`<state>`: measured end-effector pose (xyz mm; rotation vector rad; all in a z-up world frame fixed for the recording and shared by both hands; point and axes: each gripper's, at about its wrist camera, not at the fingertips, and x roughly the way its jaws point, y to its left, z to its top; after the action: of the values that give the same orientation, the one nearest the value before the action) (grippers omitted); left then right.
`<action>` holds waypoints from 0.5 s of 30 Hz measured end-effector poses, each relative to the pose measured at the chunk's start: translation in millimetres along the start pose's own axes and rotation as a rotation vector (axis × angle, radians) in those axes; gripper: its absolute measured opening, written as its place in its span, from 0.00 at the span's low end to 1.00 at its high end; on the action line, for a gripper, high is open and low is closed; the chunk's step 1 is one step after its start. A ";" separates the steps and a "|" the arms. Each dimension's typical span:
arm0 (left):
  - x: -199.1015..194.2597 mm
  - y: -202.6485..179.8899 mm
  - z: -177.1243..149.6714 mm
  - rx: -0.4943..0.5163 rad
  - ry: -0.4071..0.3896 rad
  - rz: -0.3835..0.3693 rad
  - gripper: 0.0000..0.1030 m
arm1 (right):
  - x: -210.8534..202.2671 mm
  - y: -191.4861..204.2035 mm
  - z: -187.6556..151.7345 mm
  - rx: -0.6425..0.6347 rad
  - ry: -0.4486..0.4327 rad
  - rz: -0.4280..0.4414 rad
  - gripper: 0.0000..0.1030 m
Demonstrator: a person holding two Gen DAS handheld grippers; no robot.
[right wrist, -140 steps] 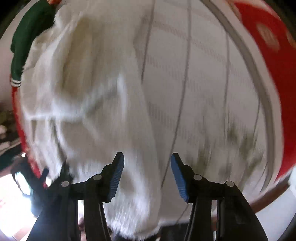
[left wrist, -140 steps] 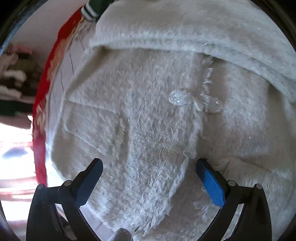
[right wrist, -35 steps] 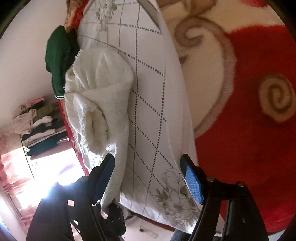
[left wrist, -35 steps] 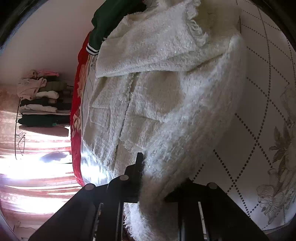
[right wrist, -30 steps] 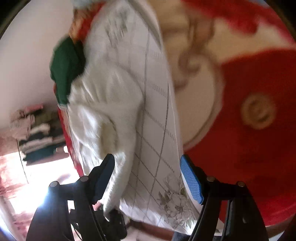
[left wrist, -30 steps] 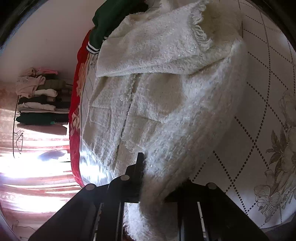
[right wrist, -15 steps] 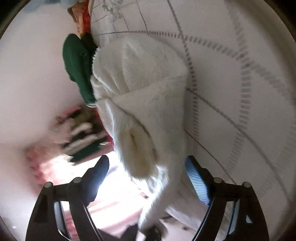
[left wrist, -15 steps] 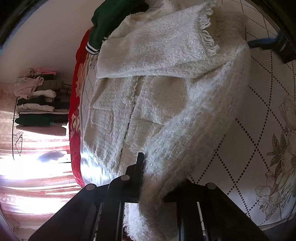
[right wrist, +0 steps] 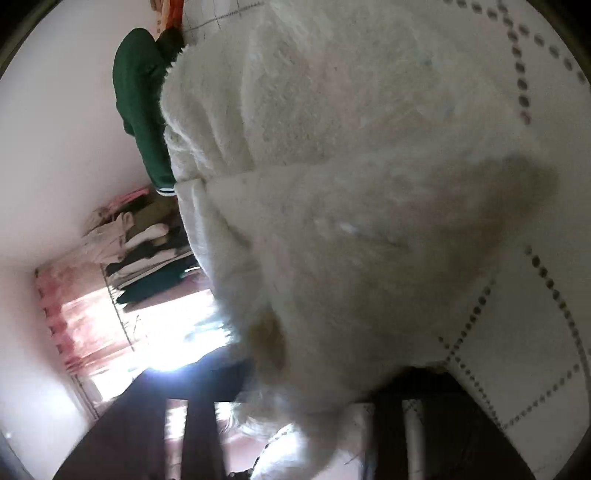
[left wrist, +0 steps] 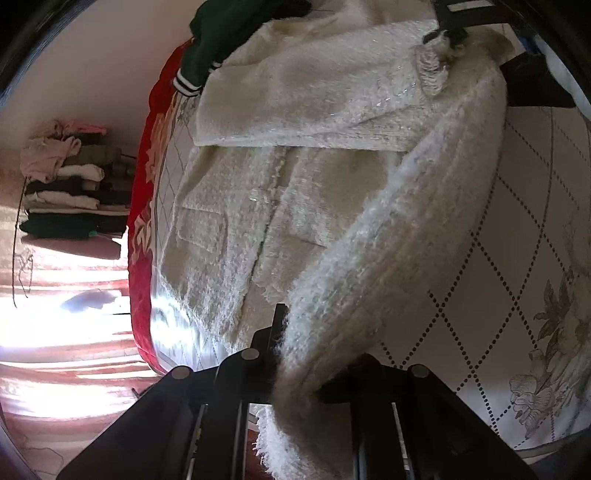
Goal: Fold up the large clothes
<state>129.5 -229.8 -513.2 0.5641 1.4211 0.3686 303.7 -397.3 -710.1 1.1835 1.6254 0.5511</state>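
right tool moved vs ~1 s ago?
Yes. The right tool has come down onto the white fuzzy jacket; its fabric now fills the right wrist view, and the red blanket is gone from that view. Its jaws are closing around the fabric.

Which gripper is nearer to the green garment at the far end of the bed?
Right. The right gripper is closing on the white coat's far end, near the green garment. The left gripper clamps the coat's near edge.

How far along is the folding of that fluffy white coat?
Early on. One sleeve already lies folded across the white coat. The left gripper is shut on the other edge, and the right gripper is closing on the fabric farther up. Folding the body remains.
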 end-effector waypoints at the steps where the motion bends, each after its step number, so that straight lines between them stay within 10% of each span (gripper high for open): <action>1: -1.9 5.6 0.1 -0.014 -0.004 -0.009 0.09 | -2.7 9.5 -4.4 -0.010 -0.012 -0.009 0.24; 15: 35.0 190.7 13.1 -0.212 -0.062 -0.253 0.15 | 62.7 246.8 -52.2 -0.184 -0.071 -0.273 0.22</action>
<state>164.1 -56.4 -432.3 0.2187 1.3554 0.2920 362.0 -229.3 -520.6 0.8208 1.6059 0.4668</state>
